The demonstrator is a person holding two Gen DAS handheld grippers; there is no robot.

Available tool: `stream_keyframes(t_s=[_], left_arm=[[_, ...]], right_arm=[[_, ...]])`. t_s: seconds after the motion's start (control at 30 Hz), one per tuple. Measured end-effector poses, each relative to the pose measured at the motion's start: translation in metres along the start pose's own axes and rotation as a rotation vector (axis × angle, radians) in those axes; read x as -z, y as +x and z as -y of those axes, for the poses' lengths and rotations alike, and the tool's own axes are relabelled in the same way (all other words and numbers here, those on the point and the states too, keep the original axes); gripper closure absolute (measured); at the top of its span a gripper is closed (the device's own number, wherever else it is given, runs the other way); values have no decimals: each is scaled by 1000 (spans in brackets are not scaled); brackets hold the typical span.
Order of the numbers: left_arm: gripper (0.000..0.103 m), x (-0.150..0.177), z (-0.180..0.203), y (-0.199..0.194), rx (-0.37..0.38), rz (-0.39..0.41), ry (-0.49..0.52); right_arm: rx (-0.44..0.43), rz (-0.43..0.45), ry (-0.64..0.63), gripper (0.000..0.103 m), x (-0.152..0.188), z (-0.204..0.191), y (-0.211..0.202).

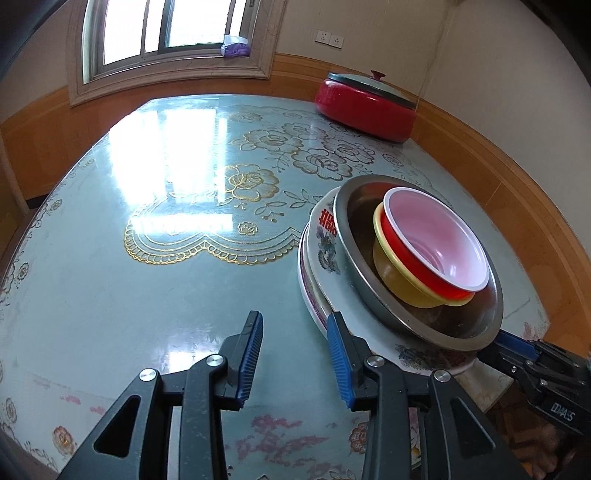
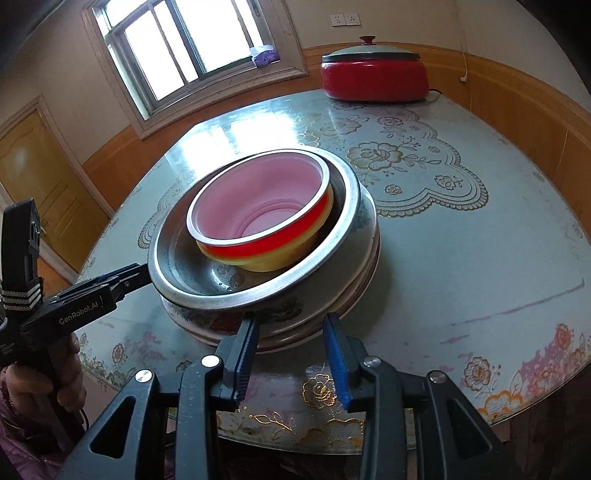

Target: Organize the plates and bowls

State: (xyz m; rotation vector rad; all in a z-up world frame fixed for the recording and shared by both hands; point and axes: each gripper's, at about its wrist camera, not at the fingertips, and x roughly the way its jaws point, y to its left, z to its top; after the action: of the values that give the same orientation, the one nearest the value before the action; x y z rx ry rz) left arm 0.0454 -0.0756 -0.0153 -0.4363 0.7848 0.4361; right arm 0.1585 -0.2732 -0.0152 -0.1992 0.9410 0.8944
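Observation:
A stack stands on the table: patterned plates (image 1: 323, 243) (image 2: 280, 314) at the bottom, a steel basin (image 1: 424, 325) (image 2: 258, 291) on them, a yellow bowl (image 1: 399, 280) (image 2: 280, 260) in the basin, and a red bowl with a white inside (image 1: 439, 236) (image 2: 258, 206) in the yellow one. My left gripper (image 1: 295, 332) is open and empty, its right finger next to the plates' left edge; it also shows in the right wrist view (image 2: 136, 275) beside the basin rim. My right gripper (image 2: 290, 332) is open, its fingertips at the plates' near edge.
A red electric pot with a grey lid (image 1: 365, 103) (image 2: 373, 75) stands at the table's far side near the wall. The table (image 1: 147, 258) (image 2: 461, 258) has a glossy flowered cover. A window (image 1: 166, 26) and wood-panelled walls lie beyond.

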Motion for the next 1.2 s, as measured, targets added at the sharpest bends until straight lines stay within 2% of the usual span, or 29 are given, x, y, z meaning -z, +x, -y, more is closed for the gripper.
stream_keyframes(t_s=[0.23, 0.53, 0.73, 0.9, 1.2], left_arm=[[60, 8, 11, -8, -44, 3, -33], [57, 18, 23, -15, -70, -19, -22], [52, 12, 25, -14, -29, 1, 17], [50, 5, 22, -17, 6, 35, 120], [45, -10, -25, -12, 126, -2, 282]], right_arm=[[1, -59, -74, 67, 5, -2, 6], [-1, -61, -72, 67, 4, -2, 4], [42, -39, -33, 67, 6, -4, -4], [121, 21, 17, 67, 8, -20, -14], [265, 89, 233, 67, 20, -66, -10]])
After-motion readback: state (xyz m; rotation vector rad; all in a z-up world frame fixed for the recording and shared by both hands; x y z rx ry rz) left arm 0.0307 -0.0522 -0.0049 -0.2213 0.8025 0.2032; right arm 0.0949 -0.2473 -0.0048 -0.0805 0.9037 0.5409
